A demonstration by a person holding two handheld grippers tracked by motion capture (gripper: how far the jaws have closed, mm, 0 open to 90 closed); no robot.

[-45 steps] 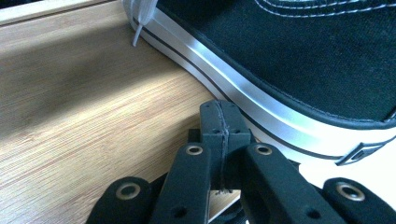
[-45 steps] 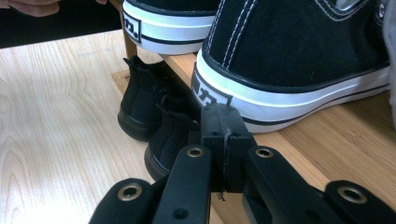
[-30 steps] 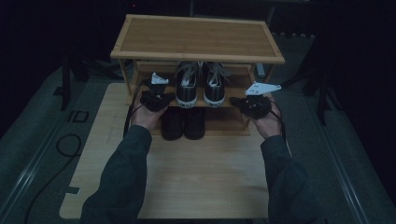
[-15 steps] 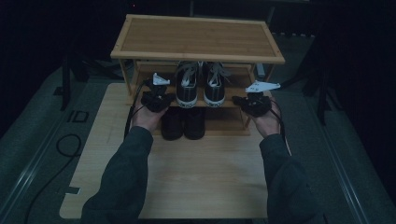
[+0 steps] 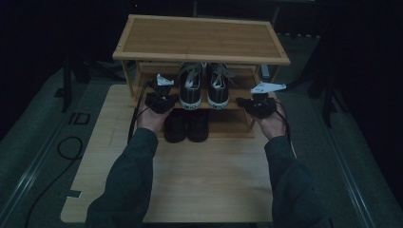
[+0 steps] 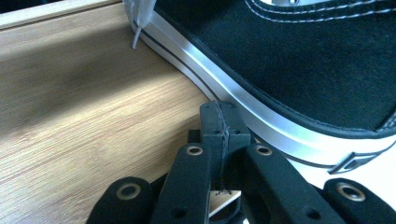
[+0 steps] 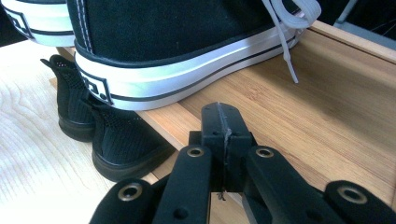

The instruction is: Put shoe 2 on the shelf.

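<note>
Both claws are fully closed with nothing between the jaws. We hold the left gripper (image 5: 161,100) and the right gripper (image 5: 259,105) at the front edge of the shoe rack (image 5: 199,52), one at each side of the sneakers (image 5: 202,88).

High view: we see the sneakers, a black pair with white soles and laces, standing at the middle of the rack's middle shelf, heels toward the front edge. A pair of black slip-on shoes (image 5: 186,126) sits below them at the lower level, between our two hands. The rack stands at the far edge of the wooden board (image 5: 199,175). A black cable (image 5: 66,147) lies on the floor off the board's left edge.

Left gripper view: the left gripper (image 6: 219,121) has its jaw tips pressed together, just beside or touching the white sole band of the left sneaker (image 6: 303,60); we cannot tell which. A lace end (image 6: 136,35) hangs over the shelf surface (image 6: 84,107).

Right gripper view: the right gripper (image 7: 219,122) is likewise closed, above the shelf's front edge (image 7: 168,121), near the right sneaker (image 7: 177,42) but apart from it. The slip-on shoes (image 7: 116,144) stand below at the left.
</note>
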